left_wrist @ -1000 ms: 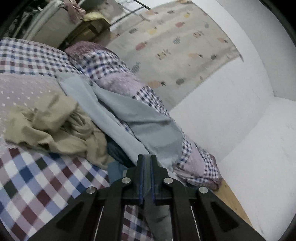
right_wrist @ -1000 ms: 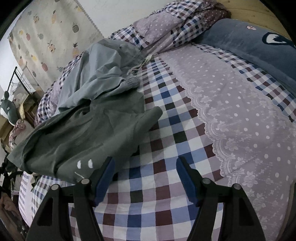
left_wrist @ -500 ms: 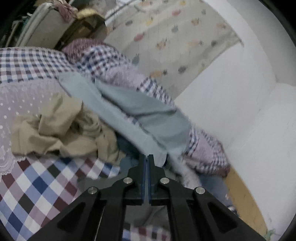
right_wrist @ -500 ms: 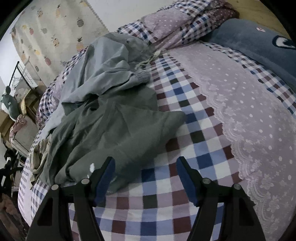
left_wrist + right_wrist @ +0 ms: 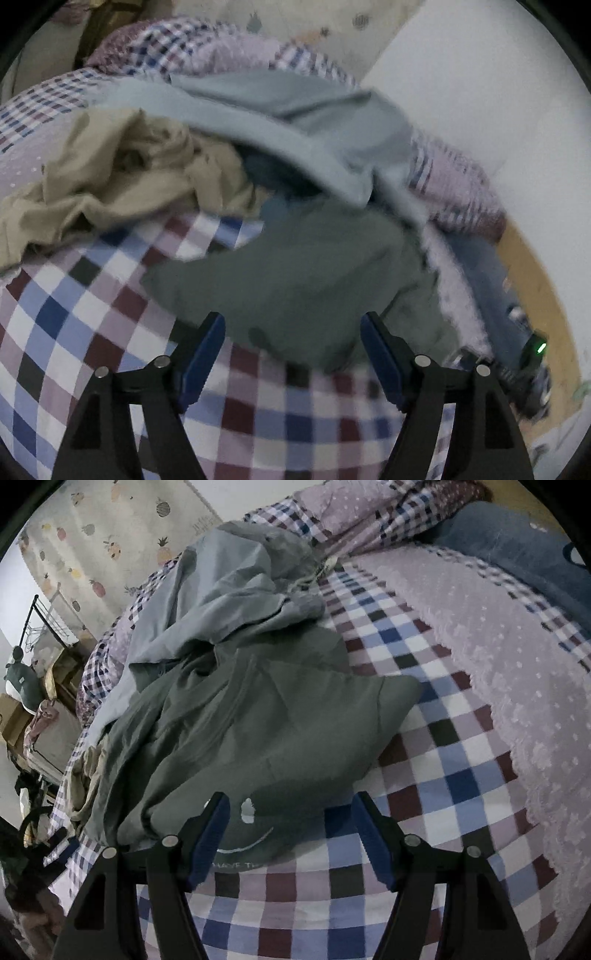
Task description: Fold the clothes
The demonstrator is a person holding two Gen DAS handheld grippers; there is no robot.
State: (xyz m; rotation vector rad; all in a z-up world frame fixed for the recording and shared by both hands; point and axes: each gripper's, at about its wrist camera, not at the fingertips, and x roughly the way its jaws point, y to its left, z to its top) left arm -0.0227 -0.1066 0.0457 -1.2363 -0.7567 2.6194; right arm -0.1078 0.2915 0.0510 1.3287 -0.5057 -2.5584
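Clothes lie heaped on the checked bed cover [image 5: 436, 775], and the dark green T-shirt [image 5: 266, 731] is right in front of me, crumpled, its white smile print facing up just ahead of my right gripper [image 5: 290, 830]. My right fingers [image 5: 210, 830] stand wide apart, empty, with the shirt's printed hem lying between them. My left gripper [image 5: 293, 354] is spread open too, nothing in it, and the same green shirt [image 5: 295, 273] sits just beyond its tips; this view is blurred. Behind the shirt a pale blue-grey garment [image 5: 218, 587] is draped in folds, touching the green one and running up onto the bunched quilt. Off to the side, a tan garment [image 5: 122, 173] lies rumpled on the cover, beside the blue-grey one [image 5: 295, 122]. A blue pillow [image 5: 517, 542] rests at the far edge of the bed.
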